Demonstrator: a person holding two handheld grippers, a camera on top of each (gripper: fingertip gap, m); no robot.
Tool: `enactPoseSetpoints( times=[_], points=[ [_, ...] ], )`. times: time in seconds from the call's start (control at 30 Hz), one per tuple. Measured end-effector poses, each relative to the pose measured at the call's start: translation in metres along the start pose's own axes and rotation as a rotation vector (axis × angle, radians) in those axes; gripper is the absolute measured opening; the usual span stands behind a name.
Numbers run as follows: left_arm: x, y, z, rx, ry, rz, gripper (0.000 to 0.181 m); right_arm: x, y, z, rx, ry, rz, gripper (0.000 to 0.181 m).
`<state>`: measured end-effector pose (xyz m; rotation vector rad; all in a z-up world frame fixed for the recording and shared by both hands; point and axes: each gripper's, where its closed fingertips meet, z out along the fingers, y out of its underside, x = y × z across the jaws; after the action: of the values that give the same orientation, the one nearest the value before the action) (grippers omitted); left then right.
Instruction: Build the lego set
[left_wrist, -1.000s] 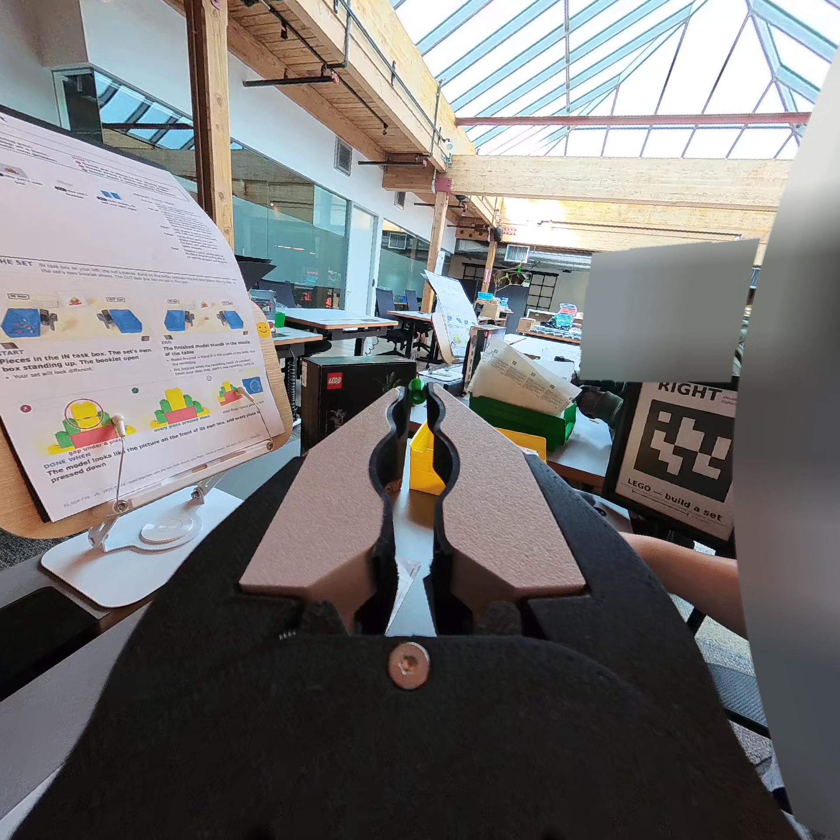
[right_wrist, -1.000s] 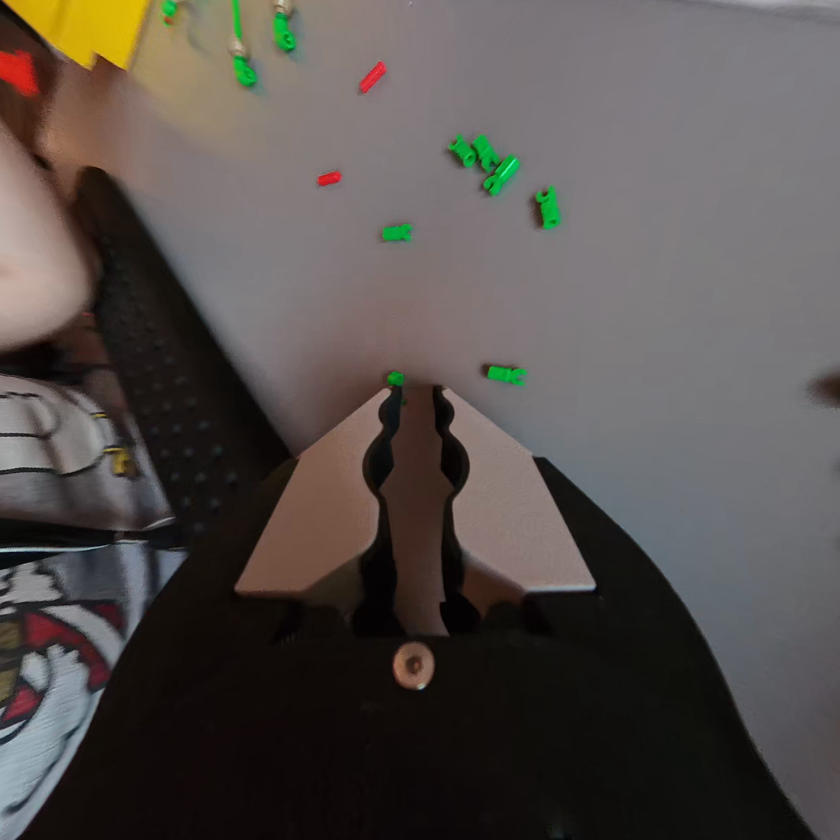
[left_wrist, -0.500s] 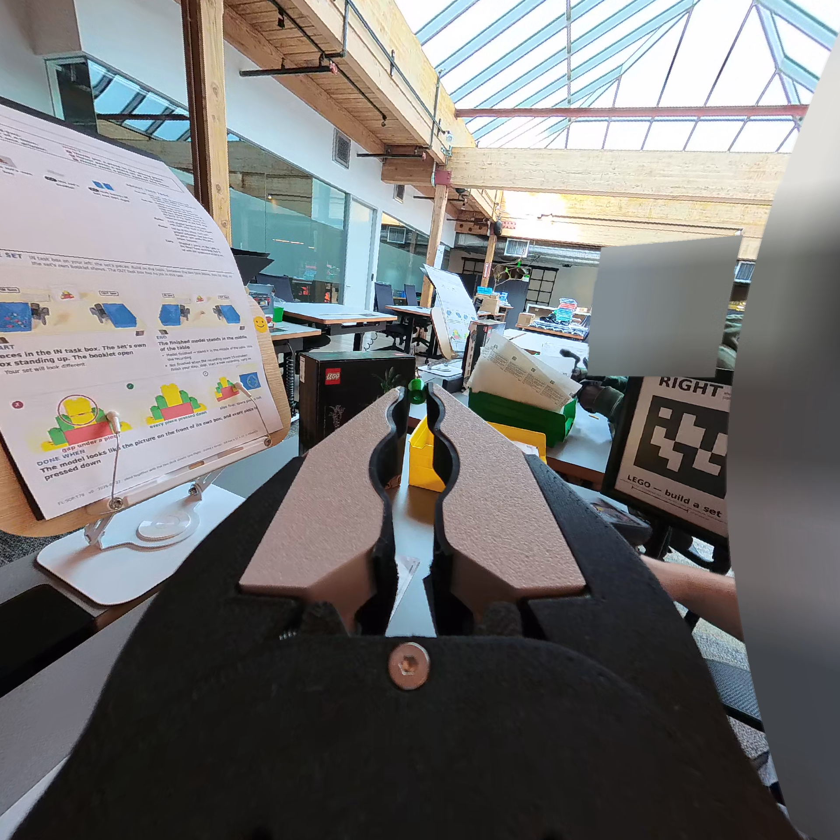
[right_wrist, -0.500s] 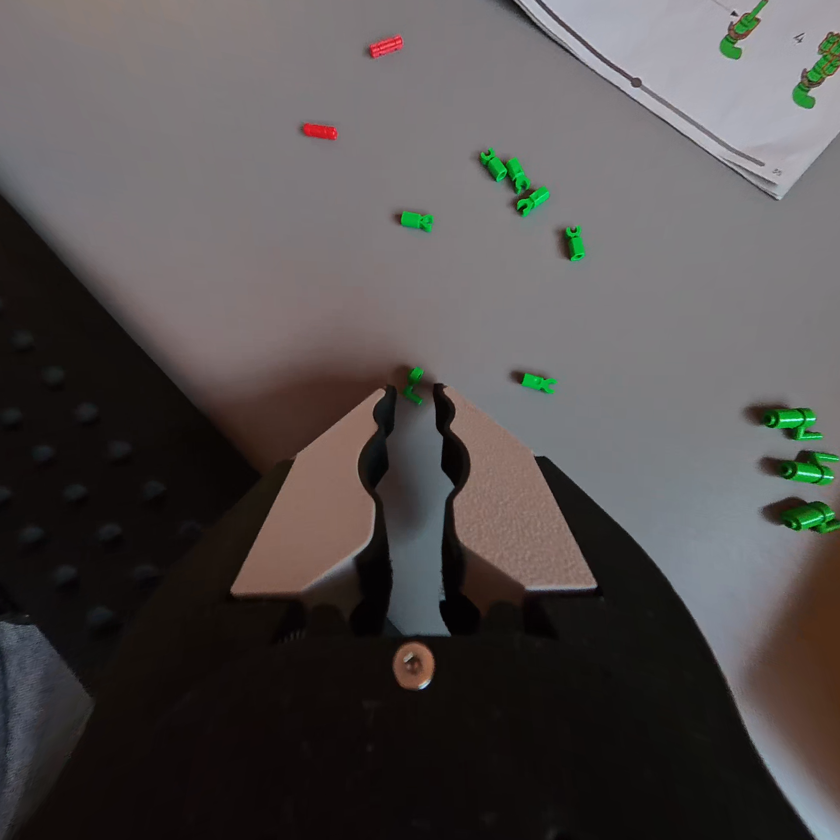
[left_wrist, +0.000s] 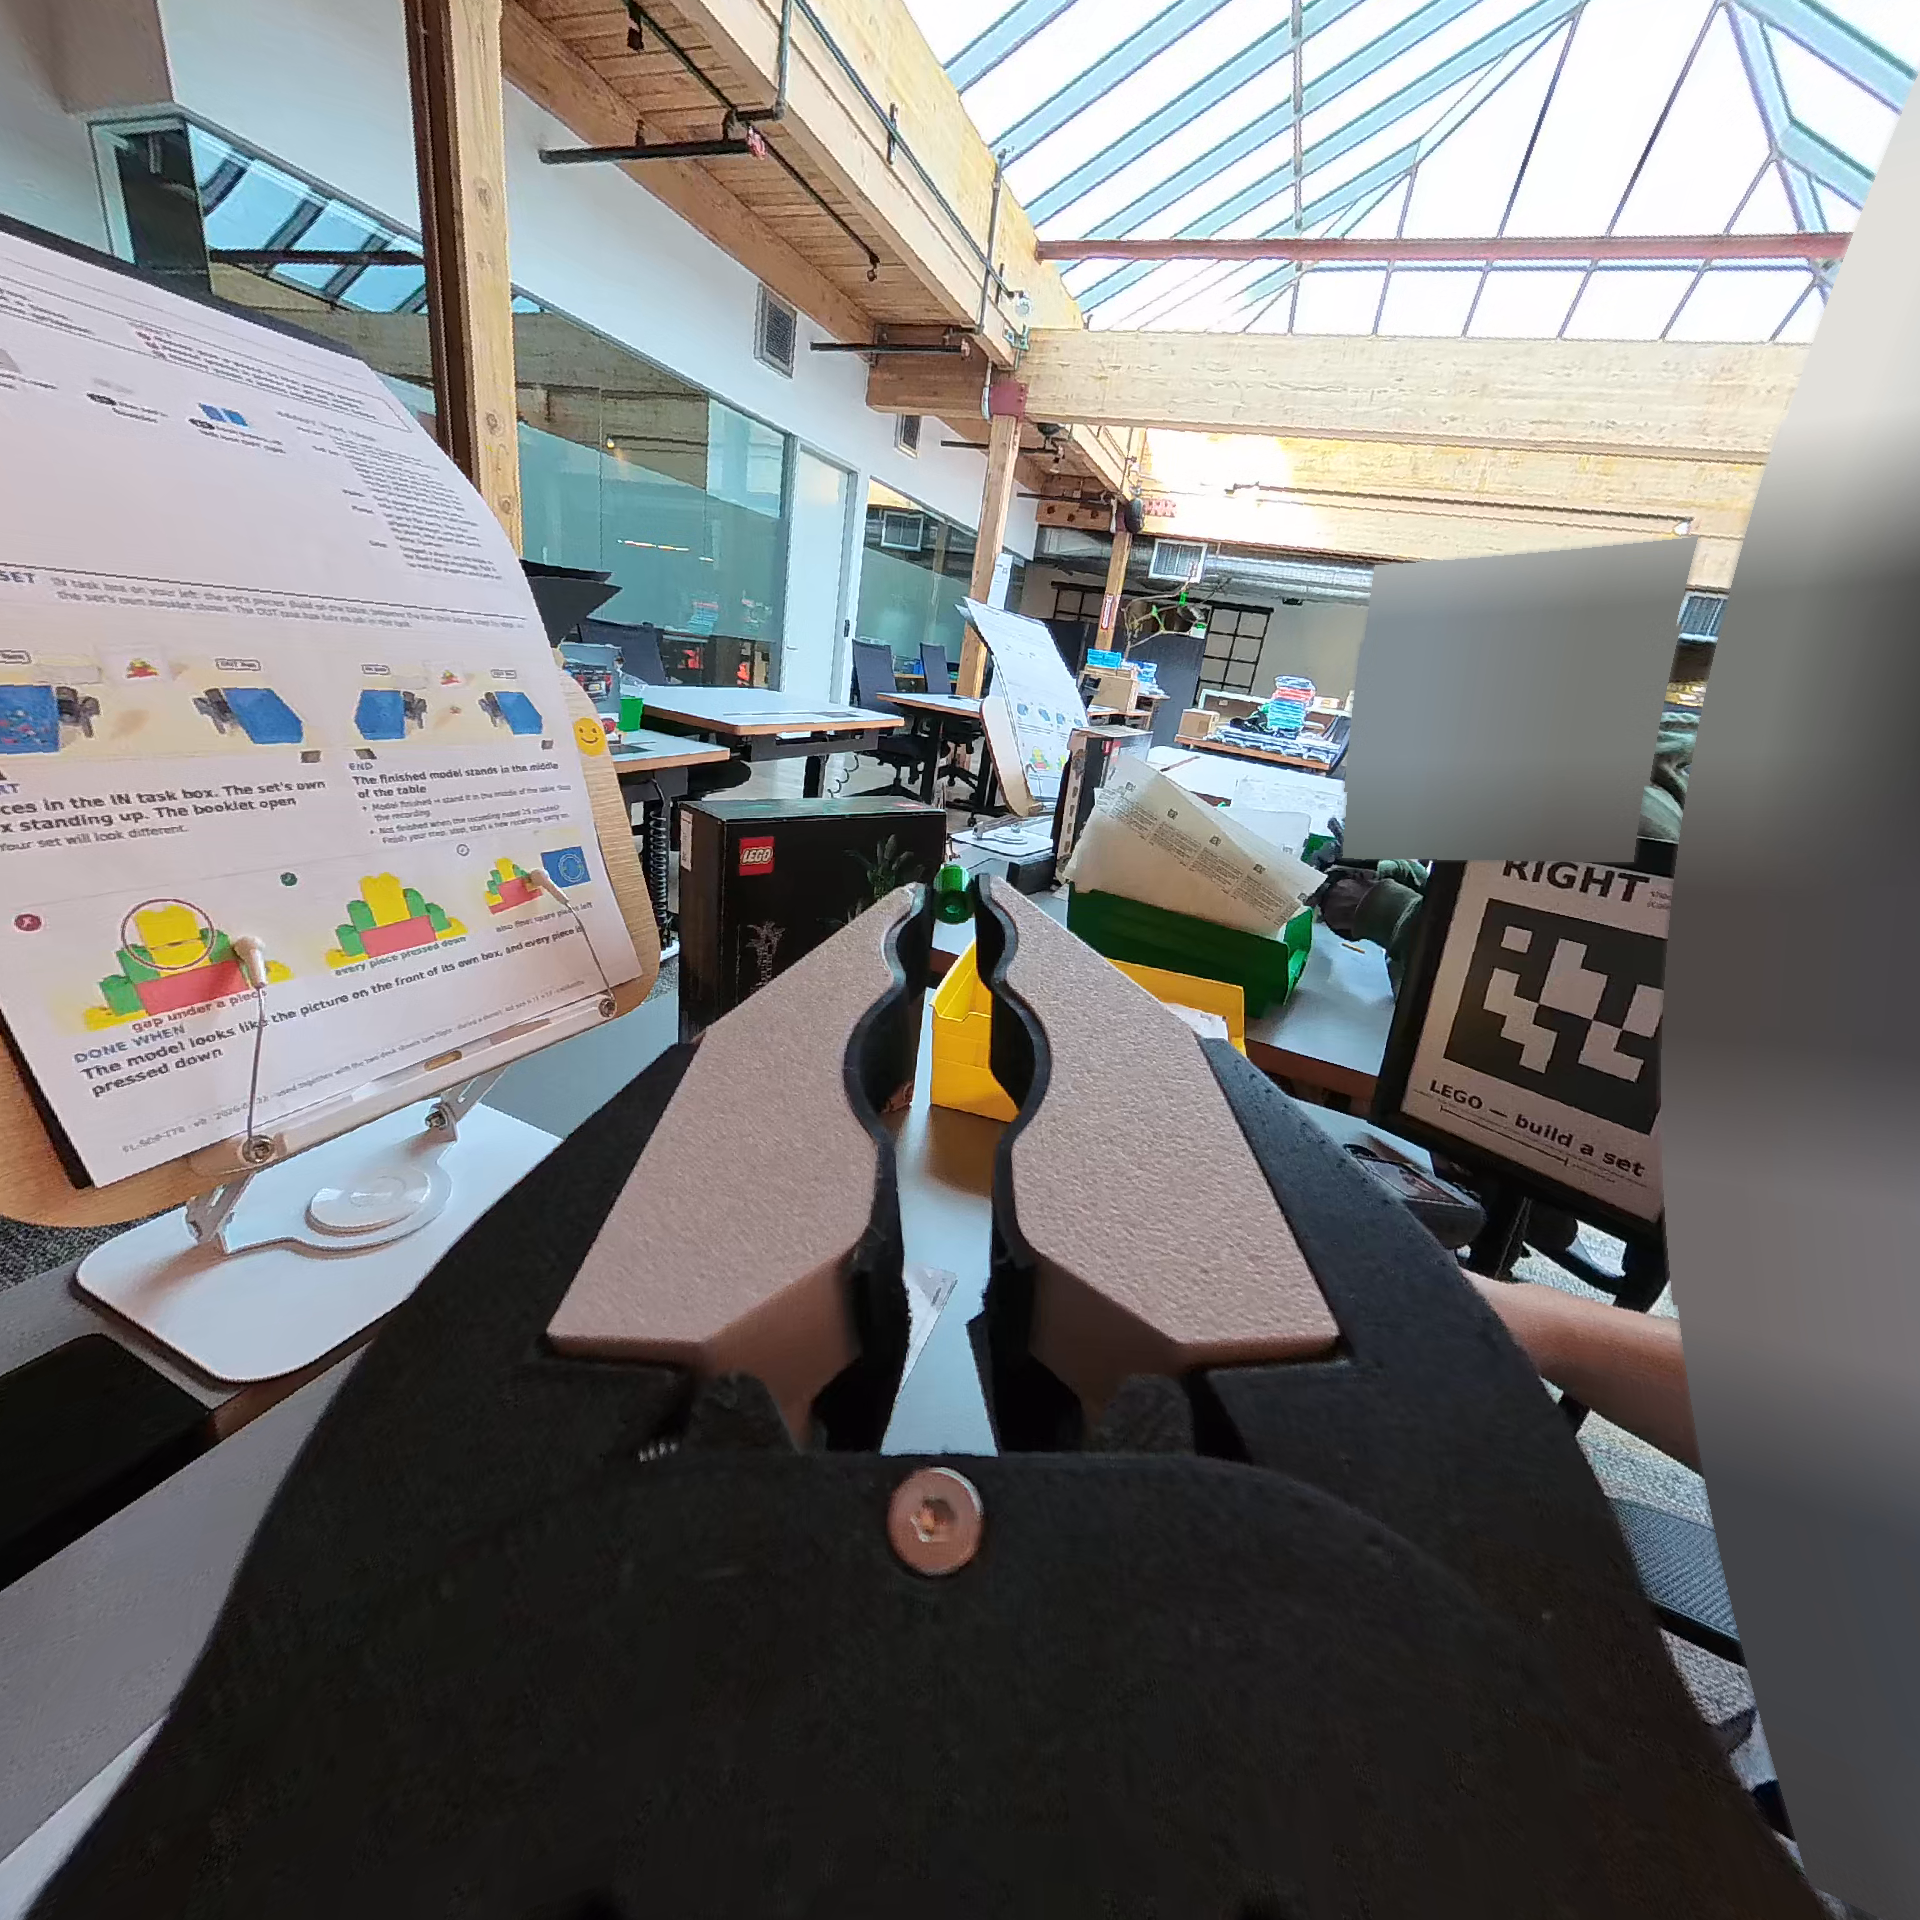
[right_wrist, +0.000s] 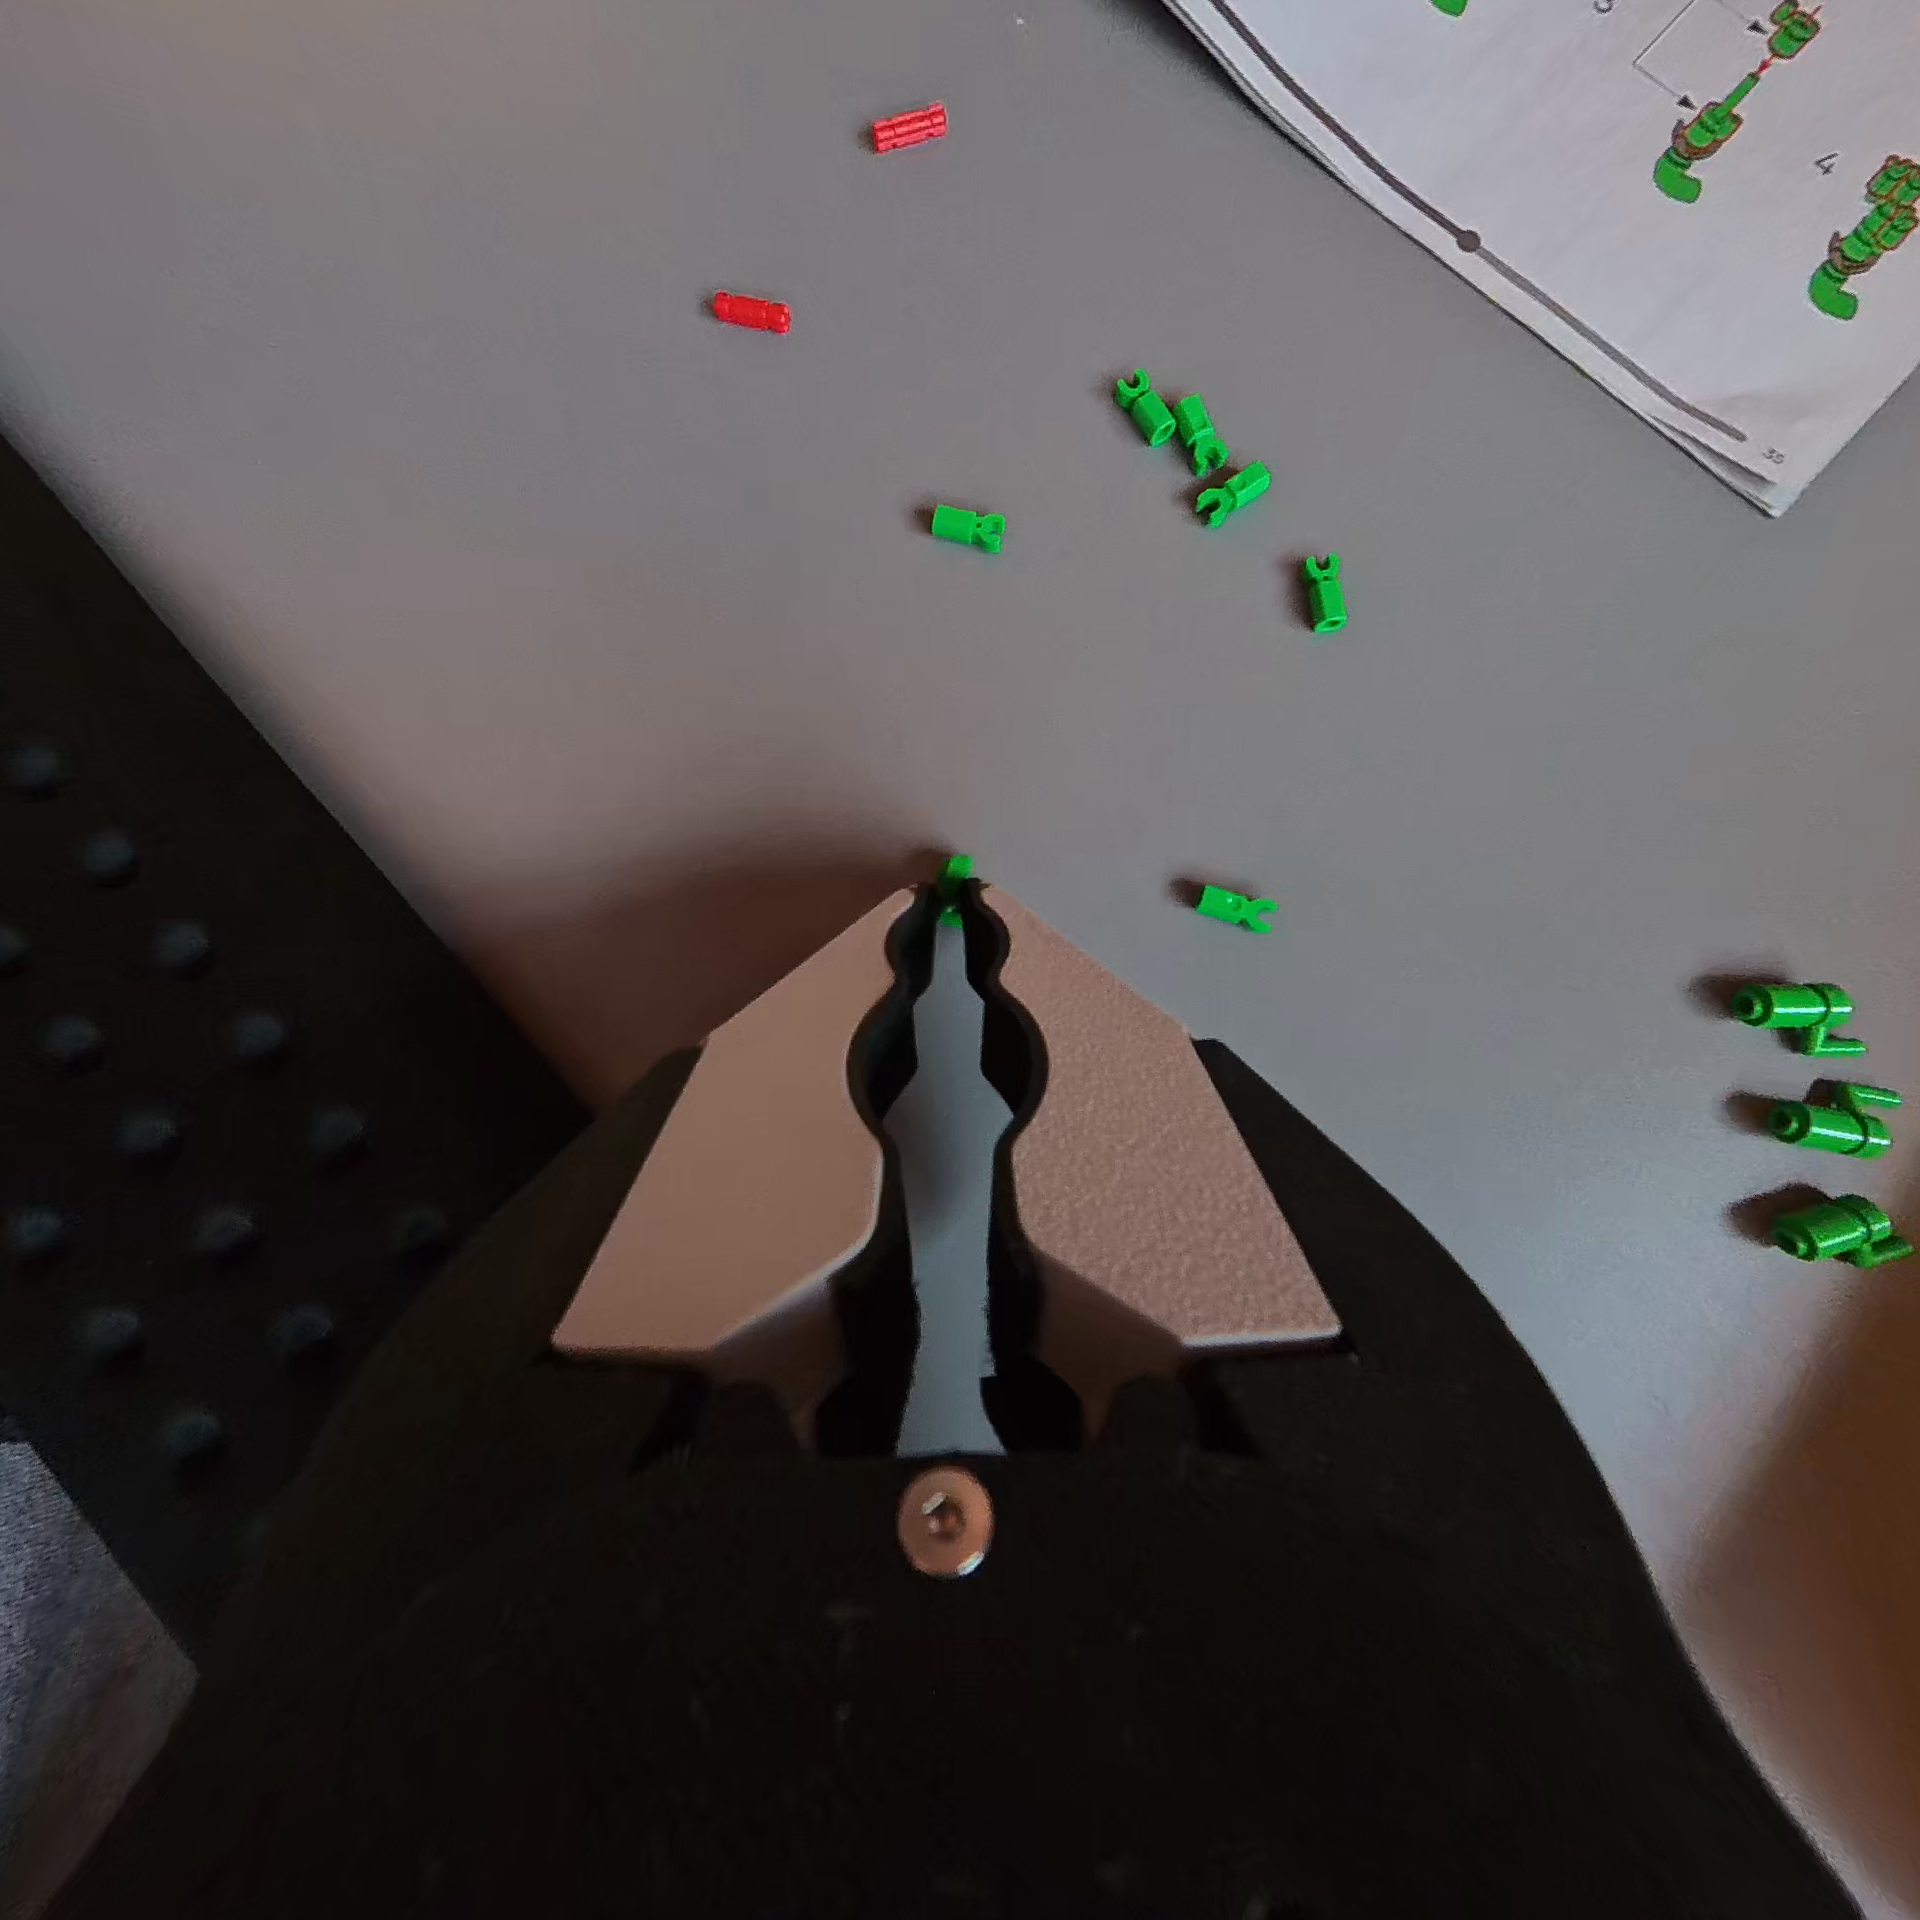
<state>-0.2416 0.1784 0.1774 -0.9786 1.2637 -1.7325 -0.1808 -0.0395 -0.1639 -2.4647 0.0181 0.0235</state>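
My left gripper (left_wrist: 950, 902) is shut on a small green piece (left_wrist: 950, 894) and holds it up in the air, level, above the grey table. My right gripper (right_wrist: 952, 896) points down at the grey table (right_wrist: 520, 582) and is shut on a small green clip piece (right_wrist: 954, 875) at its tips. Several loose green clip pieces (right_wrist: 1195, 442) and two red pins (right_wrist: 751, 312) lie on the table ahead of it. Three larger green assemblies (right_wrist: 1813, 1122) lie in a column at the right. The open booklet (right_wrist: 1621, 208) lies at the top right.
An instruction sheet on a stand (left_wrist: 260, 748) is at the left. A black set box (left_wrist: 805, 894), a yellow bin (left_wrist: 971, 1039) and a green bin (left_wrist: 1184, 940) stand ahead. A marker sign (left_wrist: 1548, 1029) is at the right. The table's edge and a black studded mat (right_wrist: 187, 1039) are at the left. The gap from one gripper's tips to the other's is roughly 40 centimetres.
My right gripper swung over the table, came down on the small green clip piece and closed on it. My left gripper stays shut on its green piece and barely moved.
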Motion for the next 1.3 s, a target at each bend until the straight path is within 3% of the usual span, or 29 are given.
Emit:
enactPoseSetpoints(
  times=[0.5, 0.63, 0.77, 1.0, 1.17, 1.3],
  points=[
    [0.0, 0.005, 0.004, -0.017, 0.015, -0.01, 0.005, -0.003, -0.002, -0.004, 0.062, -0.108, 0.068, 0.002],
    [0.004, 0.019, 0.018, -0.059, 0.06, -0.043, 0.005, -0.001, -0.05, -0.029, 0.268, -0.181, 0.111, 0.002],
    [0.024, 0.041, 0.044, -0.116, 0.172, -0.102, 0.006, 0.001, -0.112, -0.071, 0.445, -0.221, 0.034, 0.003],
    [0.074, 0.083, 0.083, -0.237, 0.384, -0.196, 0.005, 0.005, -0.222, -0.171, 0.735, -0.008, -0.308, 0.002],
    [0.102, 0.09, 0.09, -0.262, 0.506, -0.262, 0.006, -0.003, -0.259, -0.196, 0.791, 0.209, -0.613, 0.002],
    [0.108, 0.087, 0.089, -0.254, 0.534, -0.265, 0.005, -0.006, -0.259, -0.186, 0.731, 0.283, -0.754, 0.002]
  ],
)
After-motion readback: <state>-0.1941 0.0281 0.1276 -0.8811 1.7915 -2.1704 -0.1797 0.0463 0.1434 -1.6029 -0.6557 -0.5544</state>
